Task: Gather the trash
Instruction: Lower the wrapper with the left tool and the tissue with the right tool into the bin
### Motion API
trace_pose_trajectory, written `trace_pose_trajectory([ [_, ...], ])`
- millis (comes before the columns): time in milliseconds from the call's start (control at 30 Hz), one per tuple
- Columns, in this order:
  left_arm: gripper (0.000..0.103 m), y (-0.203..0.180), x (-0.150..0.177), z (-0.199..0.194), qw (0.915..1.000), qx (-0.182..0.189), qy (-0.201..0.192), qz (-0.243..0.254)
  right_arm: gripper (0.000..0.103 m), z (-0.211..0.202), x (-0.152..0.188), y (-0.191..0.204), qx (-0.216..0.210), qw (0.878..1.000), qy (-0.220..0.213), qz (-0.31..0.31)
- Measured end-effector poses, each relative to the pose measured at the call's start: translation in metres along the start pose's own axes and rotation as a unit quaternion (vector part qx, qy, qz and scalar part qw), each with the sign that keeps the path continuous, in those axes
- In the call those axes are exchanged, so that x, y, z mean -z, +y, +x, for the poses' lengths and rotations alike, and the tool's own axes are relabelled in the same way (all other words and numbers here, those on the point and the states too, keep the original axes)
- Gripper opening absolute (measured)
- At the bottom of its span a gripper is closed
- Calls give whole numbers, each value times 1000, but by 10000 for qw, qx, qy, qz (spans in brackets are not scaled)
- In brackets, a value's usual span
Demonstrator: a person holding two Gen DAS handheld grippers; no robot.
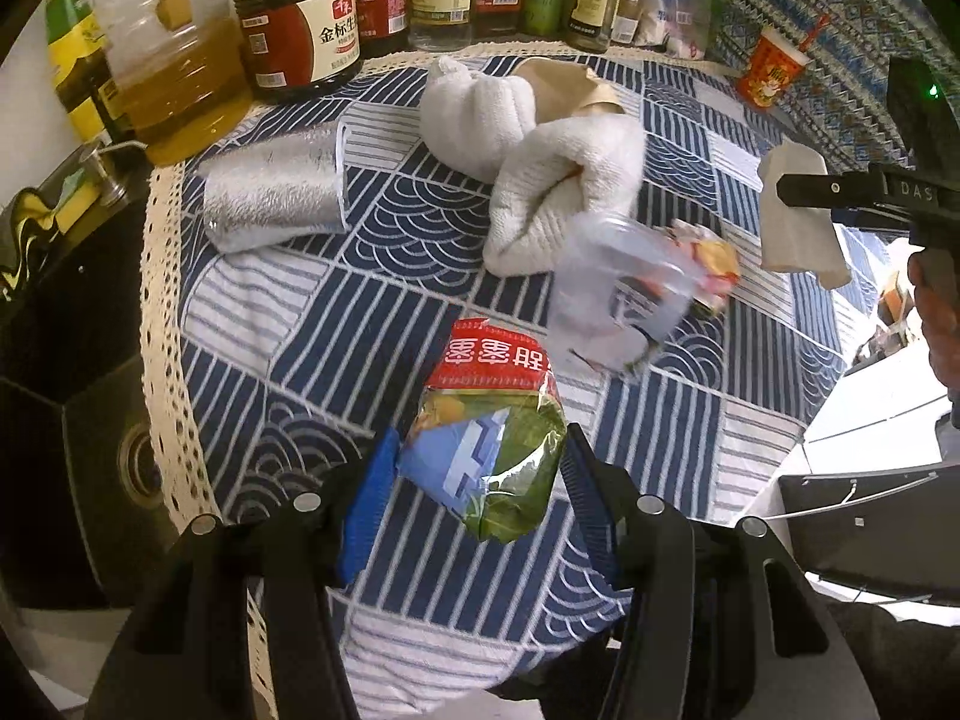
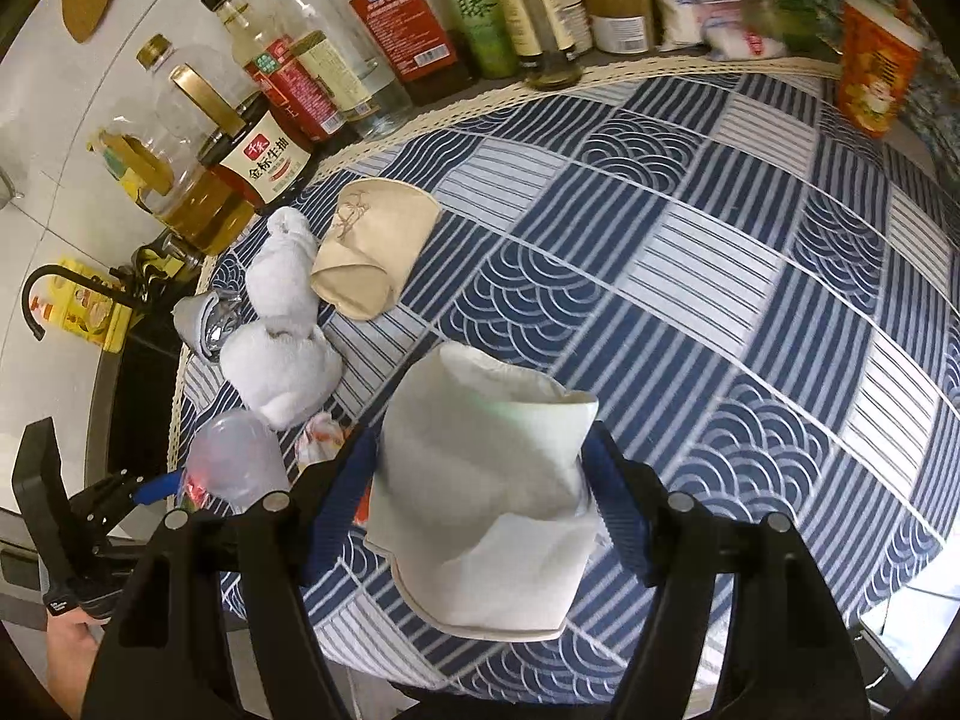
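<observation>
We note the left gripper [image 1: 480,468] clamped on a crinkled glossy snack wrapper [image 1: 489,438], its red band printed with white Chinese characters, green and blue panels below; the blue ribbed pads [image 1: 369,498] press both sides and the wrapper hangs just above the cloth. The right gripper [image 2: 483,480] holds a crumpled white paper napkin [image 2: 486,474], soft and folded, pinched between its 2 blue pads above the table.

The navy-and-white patchwork tablecloth [image 2: 690,252] carries wave and stripe patterns with a cream lace edge. On it lie a twisted white terry towel [image 1: 540,174], a silver foil-textured pouch [image 1: 276,192], a beige paper piece [image 2: 372,252] with a thin line drawing, and a clear plastic cup [image 1: 618,294] on its side, blurred, touching a small printed wrapper.

Behind stand condiment bottles; the dark soy sauce bottle [image 1: 300,30] reads "金标生抽". An orange printed paper cup [image 2: 876,60] stands upright at the far edge.
</observation>
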State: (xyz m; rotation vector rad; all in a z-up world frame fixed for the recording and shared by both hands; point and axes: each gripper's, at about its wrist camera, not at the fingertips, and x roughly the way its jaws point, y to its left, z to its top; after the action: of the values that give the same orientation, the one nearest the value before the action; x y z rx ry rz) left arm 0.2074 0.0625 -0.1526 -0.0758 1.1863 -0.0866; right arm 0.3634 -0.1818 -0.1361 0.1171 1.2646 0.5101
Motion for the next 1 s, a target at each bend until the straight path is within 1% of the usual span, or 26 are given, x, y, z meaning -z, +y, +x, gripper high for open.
trace_pose_trajectory([
  [267, 53, -8, 30, -18, 9999, 140, -78, -62, 71, -18, 35, 3, 24, 10000, -25, 0],
  [433, 53, -16, 51, -28, 9997, 195, -117, -75, 71, -24, 63, 14, -124, 9999, 36, 6],
  [567, 53, -22, 70, -35, 9996, 239, -139, -115, 71, -25, 88, 30, -409, 9990, 169, -37],
  [667, 53, -24, 86, -41, 9993, 291, -174, -167, 71, -26, 103, 43, -479, 9985, 200, -151],
  [800, 53, -26, 107, -49, 9989, 343, -205, -244, 71, -25, 130, 67, -673, 9965, 319, -380],
  [1000, 53, -30, 139, -48, 9983, 427, -136, -361, 71, -14, 165, 96, -868, 9927, 553, -636],
])
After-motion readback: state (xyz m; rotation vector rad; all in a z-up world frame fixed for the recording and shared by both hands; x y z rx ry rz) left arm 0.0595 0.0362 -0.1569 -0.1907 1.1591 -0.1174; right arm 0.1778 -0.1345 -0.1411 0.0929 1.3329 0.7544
